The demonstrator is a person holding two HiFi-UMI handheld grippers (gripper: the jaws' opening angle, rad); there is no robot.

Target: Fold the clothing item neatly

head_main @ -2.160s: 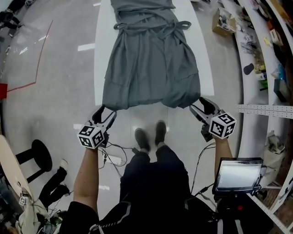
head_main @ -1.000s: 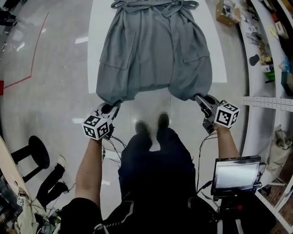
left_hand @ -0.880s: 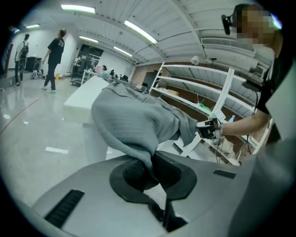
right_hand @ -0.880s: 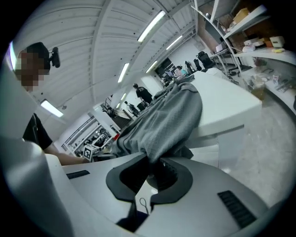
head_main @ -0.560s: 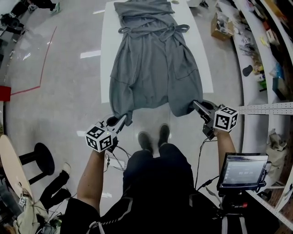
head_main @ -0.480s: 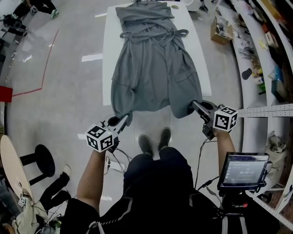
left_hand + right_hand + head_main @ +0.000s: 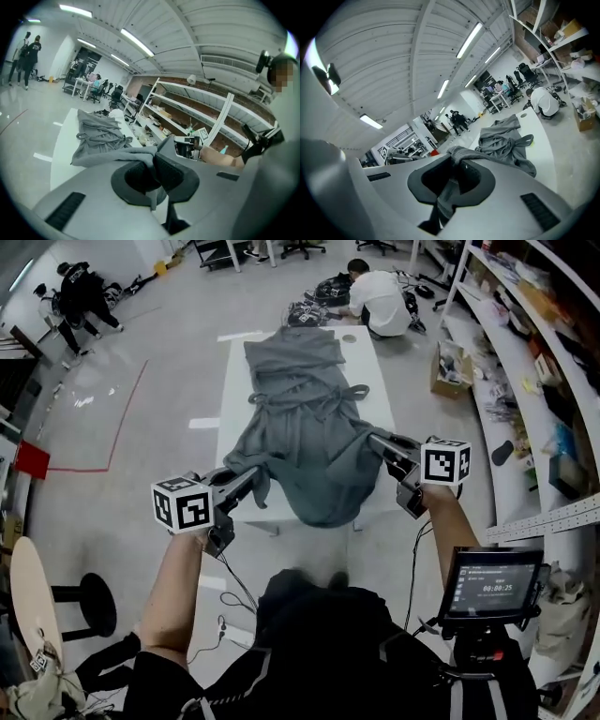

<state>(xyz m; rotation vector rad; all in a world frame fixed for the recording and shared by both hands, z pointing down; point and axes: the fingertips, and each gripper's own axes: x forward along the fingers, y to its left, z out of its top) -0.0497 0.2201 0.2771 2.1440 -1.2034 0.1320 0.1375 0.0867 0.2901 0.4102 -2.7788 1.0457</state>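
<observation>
A grey robe-like garment (image 7: 305, 427) with a tied belt lies lengthwise on a white table (image 7: 228, 418). Its near hem is lifted off the table and sags between my two grippers. My left gripper (image 7: 251, 479) is shut on the hem's left corner; the cloth (image 7: 119, 157) is pinched between its jaws. My right gripper (image 7: 375, 442) is shut on the hem's right corner, where the fabric (image 7: 461, 154) runs out of its jaws toward the table. The far part of the garment (image 7: 506, 138) lies flat on the table.
Shelving (image 7: 539, 352) with clutter runs along the right. A cardboard box (image 7: 448, 367) stands on the floor beside the table. A person in white (image 7: 380, 301) crouches beyond the table's far end. A monitor on a stand (image 7: 489, 582) is at my right, a round stool (image 7: 94, 601) at my left.
Both grippers have risen with the hem corners and come forward over the table's near end. The hem, earlier hanging below the table edge, is now lifted above it. The head view has tilted up.
</observation>
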